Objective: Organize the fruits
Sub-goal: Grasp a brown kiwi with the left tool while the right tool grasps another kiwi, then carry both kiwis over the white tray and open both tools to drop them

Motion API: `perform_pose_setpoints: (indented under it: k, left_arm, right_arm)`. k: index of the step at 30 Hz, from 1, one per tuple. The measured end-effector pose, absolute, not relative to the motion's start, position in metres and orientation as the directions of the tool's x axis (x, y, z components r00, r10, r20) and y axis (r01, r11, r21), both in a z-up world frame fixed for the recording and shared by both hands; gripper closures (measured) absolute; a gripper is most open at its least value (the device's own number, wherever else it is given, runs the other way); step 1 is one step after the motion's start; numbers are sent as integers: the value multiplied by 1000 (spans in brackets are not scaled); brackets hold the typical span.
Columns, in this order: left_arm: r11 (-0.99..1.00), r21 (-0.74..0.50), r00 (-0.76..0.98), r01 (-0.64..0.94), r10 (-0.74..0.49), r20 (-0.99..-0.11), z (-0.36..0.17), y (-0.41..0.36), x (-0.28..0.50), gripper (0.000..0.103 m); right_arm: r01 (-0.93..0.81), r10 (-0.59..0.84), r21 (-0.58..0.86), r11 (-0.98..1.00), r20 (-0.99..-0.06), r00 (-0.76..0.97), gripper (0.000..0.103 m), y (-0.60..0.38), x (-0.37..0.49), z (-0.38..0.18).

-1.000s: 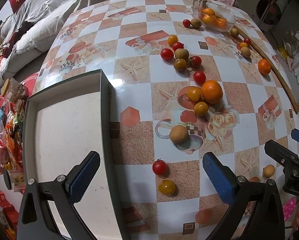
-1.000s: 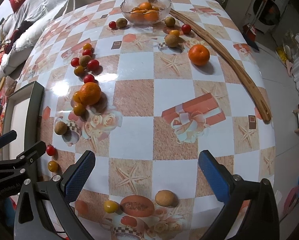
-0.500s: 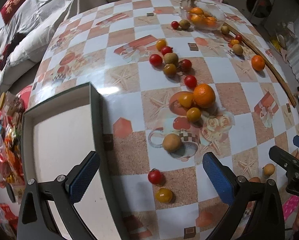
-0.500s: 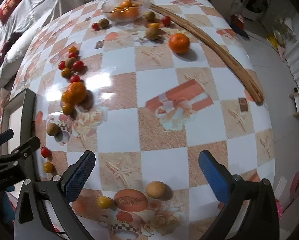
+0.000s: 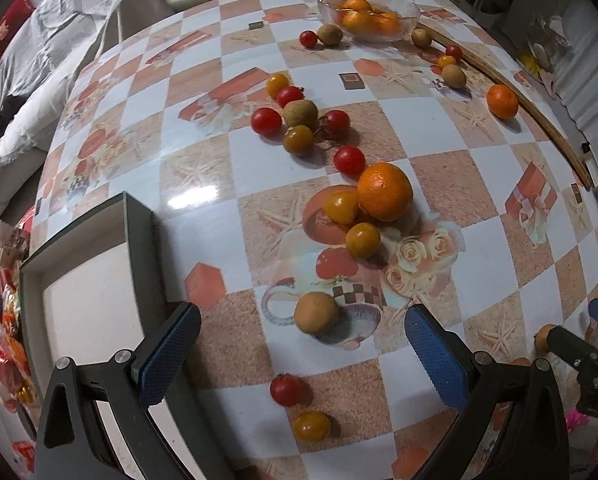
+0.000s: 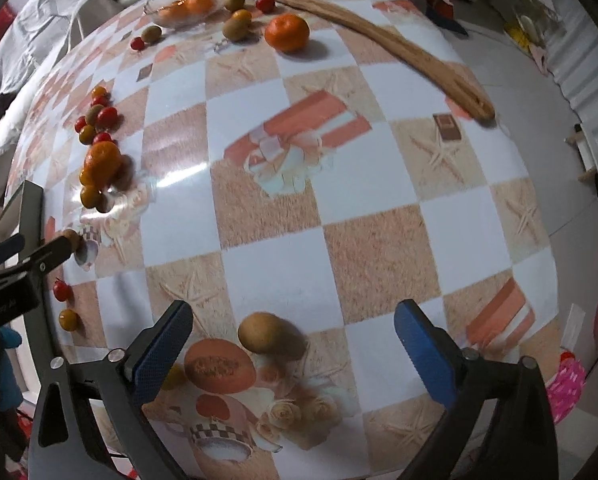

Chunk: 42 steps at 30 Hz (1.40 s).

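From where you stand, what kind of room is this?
Probably a home living room: a sofa draped in cloth, a table under a patterned oilcloth with scattered fruit, and a glass bowl of oranges.

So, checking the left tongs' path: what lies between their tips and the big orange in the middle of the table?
In the left wrist view, a round brown fruit and a yellow cherry tomato lie between the left tongs and the big orange.

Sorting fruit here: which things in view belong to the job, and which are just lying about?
Job:
- loose brown fruit
- red tomato
- yellow tomato
- big orange
- glass bowl holding oranges
- empty box

Lying about:
- wooden stick
- snack packets
- bedding
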State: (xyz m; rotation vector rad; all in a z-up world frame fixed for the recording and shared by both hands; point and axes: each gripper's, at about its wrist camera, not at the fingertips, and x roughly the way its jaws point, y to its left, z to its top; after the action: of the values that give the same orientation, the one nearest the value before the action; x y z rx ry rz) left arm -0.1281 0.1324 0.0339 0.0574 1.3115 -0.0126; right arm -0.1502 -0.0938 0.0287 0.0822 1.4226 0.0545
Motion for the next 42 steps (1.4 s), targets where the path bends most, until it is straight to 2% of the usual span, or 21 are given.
perform_pose_setpoints:
  k: [2, 5, 8, 9, 11, 13, 15, 16, 18, 19, 20, 21, 23, 29, 42]
  left_arm:
    - [998, 28, 239, 54, 15, -971, 29, 131, -126, 13]
    - [998, 26, 224, 58, 12, -975, 24, 129, -126, 13]
    - [996, 39, 221, 76, 21, -975, 21, 124, -125, 14]
    - [996, 42, 218, 79, 24, -976, 19, 123, -125, 22]
    - [996, 37, 197, 81, 20, -980, 14, 121, -125, 29]
    - [998, 34, 182, 61, 22, -983, 10, 123, -125, 29]
    - [999, 29, 181, 43, 21, -983, 9, 126, -127, 29]
    - [999, 22, 184, 38, 15, -983, 8, 128, -128, 30]
    - [999, -5, 188, 41, -12, -982, 9, 130, -130, 43]
    - [999, -12, 193, 47, -21, -981, 10, 129, -130, 45]
    - [998, -13, 197, 54, -23, -980, 10, 129, -131, 52]
    - [998, -20, 205, 64, -32, -978, 11, 127, -133, 65]
    - [996, -33, 216, 77, -49, -975, 13, 125, -136, 76]
    - [994, -97, 221, 49, -106, -970, 19, 129, -139, 76]
    - [992, -124, 295, 1, -119, -948, 64, 162, -148, 76]
  right_arm:
    - [10, 88, 90, 996, -986, 144, 16, -92, -153, 26]
    - [9, 106, 108, 994, -987, 122, 31, -89, -156, 19]
    - [5, 116, 117, 993, -988, 102, 37, -85, -160, 12]
    - [-1, 105, 106, 994, -989, 103, 37, -83, -162, 11]
    - [-15, 89, 88, 996, -990, 110, 37, -79, -164, 10]
    - [-23, 80, 78, 997, -991, 112, 39, -78, -167, 9]
    - [-32, 59, 56, 998, -992, 113, 46, -73, -168, 9]
    - [-38, 50, 45, 998, -992, 117, 54, -71, -169, 9]
    - [-46, 41, 35, 998, -991, 126, 64, -68, -168, 10]
    - [-50, 38, 32, 998, -991, 129, 73, -67, -168, 10]
    - [-55, 37, 30, 998, -990, 133, 73, -67, -168, 10]
    - [-57, 45, 38, 998, -990, 135, 73, -67, -168, 10]
    - [-60, 50, 43, 997, -990, 135, 73, -65, -168, 11]
    - [-50, 101, 95, 994, -985, 141, 73, -64, -165, 16]
    - [-126, 161, 140, 982, -972, 173, 73, -41, -143, 38]
